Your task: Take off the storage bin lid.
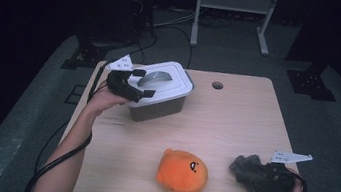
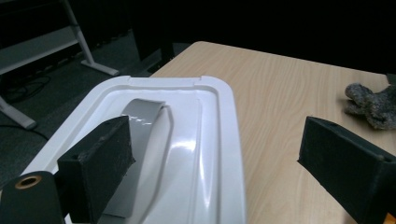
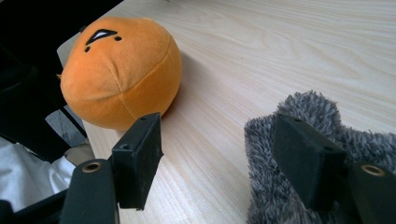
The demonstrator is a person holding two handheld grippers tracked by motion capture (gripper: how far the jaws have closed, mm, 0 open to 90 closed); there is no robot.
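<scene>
A wooden table (image 1: 235, 120) stands in a dark room. The left gripper (image 1: 137, 82), jaws apart, hovers over the bin (image 1: 164, 108) lid's grey handle (image 2: 140, 154); closing on it seems next. The right gripper (image 3: 217, 158), jaws apart, straddles the grey plush (image 3: 299, 186) beside the orange plush (image 1: 183, 172).

table (image 1: 235, 120): pale wood grain, smooth, matt
box lid (image 2: 210, 140): white plastic, glossy
lid handle (image 2: 140, 116): grey plastic, smooth
orange toy (image 3: 121, 70): soft plush cloth
grey toy (image 3: 280, 186): shaggy, rough fleece
jaw pads: black, matt foam
</scene>
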